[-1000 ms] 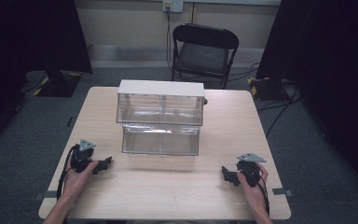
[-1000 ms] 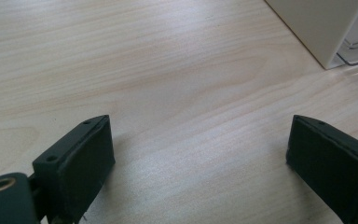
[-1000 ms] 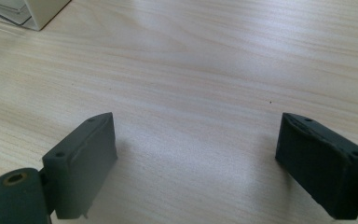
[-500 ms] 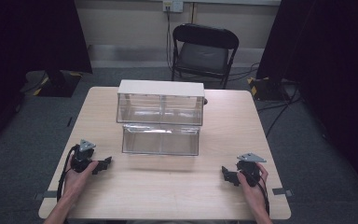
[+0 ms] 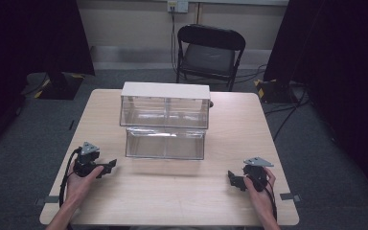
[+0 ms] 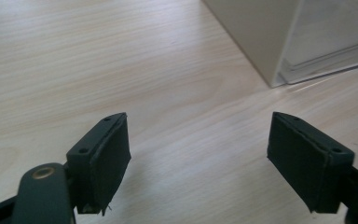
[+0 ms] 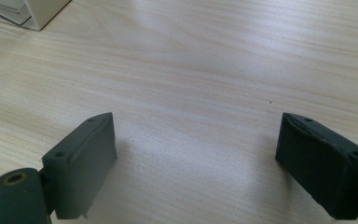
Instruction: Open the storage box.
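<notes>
One light wooden worktop (image 5: 172, 191) carries one clear plastic drawer cabinet (image 5: 165, 106) with a white top, standing at the middle toward the far side. Its upper tier shows two compartments side by side, and both look empty through the clear fronts. One clear drawer (image 5: 165, 143) sits pulled out toward the near side below them, lower and nearer than the upper tier; nothing can be made out inside it.

Two grippers are held by two hands, one at each near corner, both well apart from the cabinet. The left gripper (image 5: 106, 167) rests on the worktop near the left edge, held by the left hand (image 5: 79, 182), its tip aimed right. In the left gripper view its fingers (image 6: 105, 158) stand wide apart with bare wood between them, and the cabinet's white corner lies far right. The right gripper (image 5: 234, 179) sits near the right edge in the right hand (image 5: 258, 191), pointing left. In the right gripper view its fingers (image 7: 84, 158) also stand wide, holding nothing.

One black folding chair (image 5: 210, 52) stands on the floor beyond the far edge.
</notes>
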`<state>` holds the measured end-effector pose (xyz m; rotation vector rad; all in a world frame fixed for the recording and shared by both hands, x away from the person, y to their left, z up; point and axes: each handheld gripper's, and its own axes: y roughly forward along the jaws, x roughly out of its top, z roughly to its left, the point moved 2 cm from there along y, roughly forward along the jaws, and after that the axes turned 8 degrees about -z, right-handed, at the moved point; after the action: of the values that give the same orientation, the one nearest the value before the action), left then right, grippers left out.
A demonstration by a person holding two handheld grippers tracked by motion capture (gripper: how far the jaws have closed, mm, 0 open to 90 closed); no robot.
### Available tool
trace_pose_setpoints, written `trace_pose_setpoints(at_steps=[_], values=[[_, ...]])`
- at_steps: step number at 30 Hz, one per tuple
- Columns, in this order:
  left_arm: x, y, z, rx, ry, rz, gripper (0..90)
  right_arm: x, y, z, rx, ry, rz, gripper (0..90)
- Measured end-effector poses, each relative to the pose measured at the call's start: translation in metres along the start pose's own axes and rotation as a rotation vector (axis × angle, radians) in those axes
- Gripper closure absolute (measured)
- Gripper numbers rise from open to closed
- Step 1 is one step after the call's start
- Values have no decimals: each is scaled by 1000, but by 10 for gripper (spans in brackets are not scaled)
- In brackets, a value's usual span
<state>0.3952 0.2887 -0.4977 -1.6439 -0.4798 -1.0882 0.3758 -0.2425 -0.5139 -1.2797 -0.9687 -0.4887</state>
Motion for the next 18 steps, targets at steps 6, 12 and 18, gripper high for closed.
trace_pose_setpoints(at_steps=[6,12,18], values=[[5,-4,-12,-40,17,-39,206,0,0,0,0,0,0,114],[8,-6,-20,-73,19,-64,188,0,0,0,0,0,0,114],[11,-6,-29,-103,32,-79,168,0,0,0,0,0,0,115]])
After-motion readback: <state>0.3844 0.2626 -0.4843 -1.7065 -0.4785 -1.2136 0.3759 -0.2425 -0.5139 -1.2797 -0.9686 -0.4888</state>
